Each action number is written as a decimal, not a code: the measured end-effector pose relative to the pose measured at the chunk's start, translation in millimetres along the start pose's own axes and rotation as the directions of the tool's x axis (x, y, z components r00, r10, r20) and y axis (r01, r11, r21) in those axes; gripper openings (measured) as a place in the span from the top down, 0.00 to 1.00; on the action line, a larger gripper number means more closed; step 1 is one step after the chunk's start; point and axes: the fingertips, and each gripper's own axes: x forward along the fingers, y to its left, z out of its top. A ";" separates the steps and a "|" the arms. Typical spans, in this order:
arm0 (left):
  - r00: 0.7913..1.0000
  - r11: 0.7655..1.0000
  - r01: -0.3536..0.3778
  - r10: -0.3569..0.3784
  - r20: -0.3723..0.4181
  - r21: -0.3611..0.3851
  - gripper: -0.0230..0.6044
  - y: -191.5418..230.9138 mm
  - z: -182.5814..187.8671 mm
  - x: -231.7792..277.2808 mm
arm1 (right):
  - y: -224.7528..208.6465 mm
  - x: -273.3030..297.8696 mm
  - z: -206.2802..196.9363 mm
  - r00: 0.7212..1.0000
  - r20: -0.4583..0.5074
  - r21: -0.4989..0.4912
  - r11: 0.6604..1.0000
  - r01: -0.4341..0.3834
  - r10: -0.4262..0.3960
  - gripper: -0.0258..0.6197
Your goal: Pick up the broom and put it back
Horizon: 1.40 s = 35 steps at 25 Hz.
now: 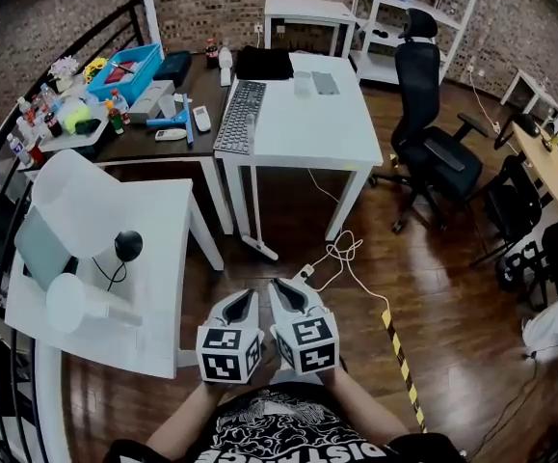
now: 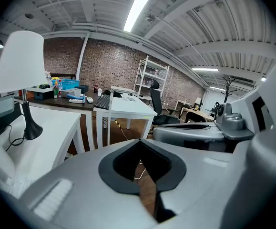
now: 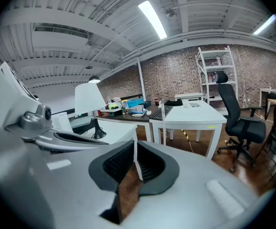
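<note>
The left claw (image 2: 138, 140) is closed and holds nothing; its pads meet at the tips, and bare floor (image 1: 288, 210) shows behind them. The right claw (image 3: 134, 142) is also closed and holds nothing. The two are side by side, nearly touching, low in front of the person's chest, and point out over the wood floor. A white cable (image 1: 341, 254) lies on the floor just ahead. A lamp (image 1: 76, 201) stands on the small table (image 1: 163, 258) at the left. A keyboard (image 1: 240, 114) lies along the left edge of the white table (image 1: 298, 133) further ahead. A thin white pole (image 3: 163, 123) stands upright at that table's near left corner. I cannot tell whether it is the broom. An office chair (image 1: 433, 133) stands to the right.
</note>
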 end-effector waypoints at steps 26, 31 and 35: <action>0.992 0.992 -0.118 0.120 0.033 -0.035 0.96 -4.8 76.2 114.6 | -110.8 58.1 59.2 0.992 0.055 0.006 0.993 -0.118 0.118 0.94; 0.993 0.993 -0.107 0.110 0.051 -0.046 0.96 9.9 96.7 142.9 | -124.9 86.5 73.7 0.991 0.058 0.001 0.992 -0.124 0.123 0.94; 0.992 0.993 -0.106 0.109 0.063 -0.051 0.96 29.2 117.5 165.8 | -132.4 116.4 87.2 0.991 0.046 -0.010 0.992 -0.127 0.128 0.94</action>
